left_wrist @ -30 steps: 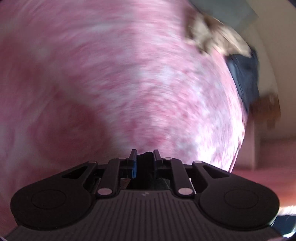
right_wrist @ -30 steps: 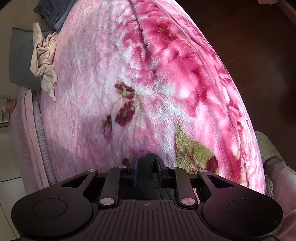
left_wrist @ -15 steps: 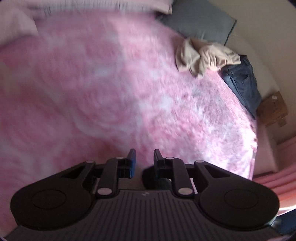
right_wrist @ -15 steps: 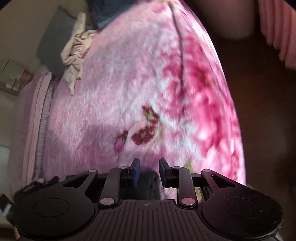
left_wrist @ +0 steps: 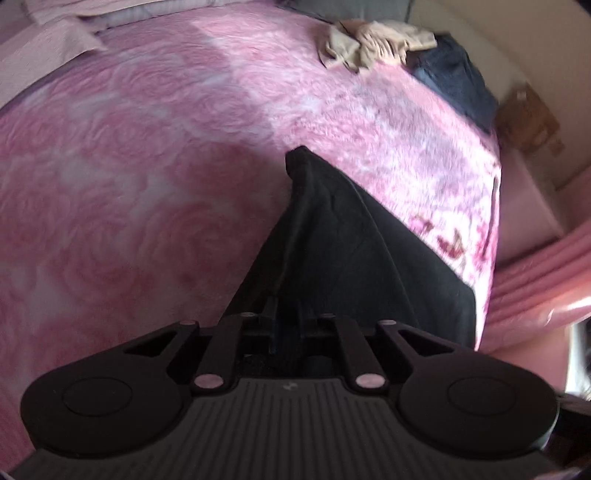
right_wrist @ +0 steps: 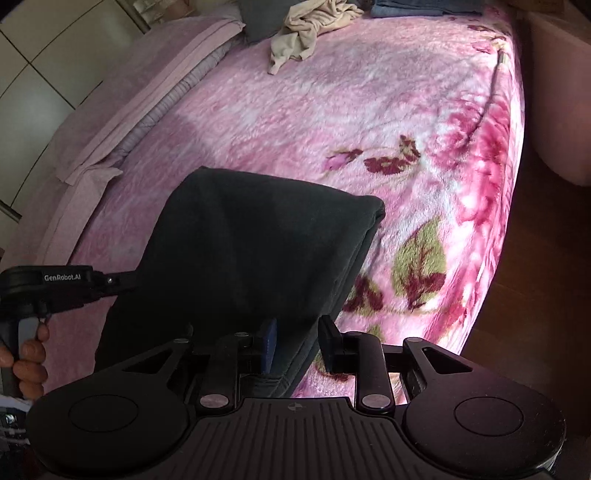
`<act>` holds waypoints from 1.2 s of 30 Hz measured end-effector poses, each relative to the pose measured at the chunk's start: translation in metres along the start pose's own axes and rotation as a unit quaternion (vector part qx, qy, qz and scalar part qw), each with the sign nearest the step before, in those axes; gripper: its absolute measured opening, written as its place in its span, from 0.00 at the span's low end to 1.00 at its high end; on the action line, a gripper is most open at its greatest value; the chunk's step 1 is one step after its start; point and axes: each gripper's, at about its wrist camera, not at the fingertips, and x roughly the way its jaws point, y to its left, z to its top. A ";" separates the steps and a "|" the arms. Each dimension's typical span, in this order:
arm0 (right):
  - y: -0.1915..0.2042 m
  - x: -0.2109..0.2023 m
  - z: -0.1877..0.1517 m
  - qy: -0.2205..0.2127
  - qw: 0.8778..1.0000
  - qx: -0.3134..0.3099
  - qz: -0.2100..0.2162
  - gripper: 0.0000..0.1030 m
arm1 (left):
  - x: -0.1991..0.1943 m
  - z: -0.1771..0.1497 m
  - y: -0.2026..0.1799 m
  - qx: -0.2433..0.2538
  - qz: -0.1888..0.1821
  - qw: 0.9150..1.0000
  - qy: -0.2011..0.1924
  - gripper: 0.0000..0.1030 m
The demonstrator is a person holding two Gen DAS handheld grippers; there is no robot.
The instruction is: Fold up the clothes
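A black garment (left_wrist: 343, 236) lies folded flat on the pink floral blanket (left_wrist: 147, 166), reaching from my fingers to its far fold. My left gripper (left_wrist: 290, 321) hovers over its near end. Its jaws are opening, with cloth under the gap and the pads not pressing on it. In the right wrist view the same garment (right_wrist: 251, 236) fills the middle. My right gripper (right_wrist: 299, 343) stands open over its near right edge, the right pad clear of the cloth. The left gripper (right_wrist: 125, 282) shows at the garment's left edge, held by a hand (right_wrist: 29, 354).
A crumpled beige garment (right_wrist: 306, 29) and folded jeans (left_wrist: 454, 77) lie at the far end of the bed by a grey pillow (right_wrist: 258, 14). A pink quilt (right_wrist: 129, 96) runs along the left. The bed's right edge drops to dark wood floor (right_wrist: 546, 258).
A second ago both grippers held dark cloth close over the blanket. Both have since pulled back and up and rolled level, their jaws stand wider, and the black garment lies on the bed.
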 end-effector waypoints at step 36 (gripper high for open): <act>0.044 0.027 -0.029 -0.096 0.976 -0.184 -0.068 0.27 | 0.010 -0.045 -0.019 0.146 0.067 0.987 -0.028 0.03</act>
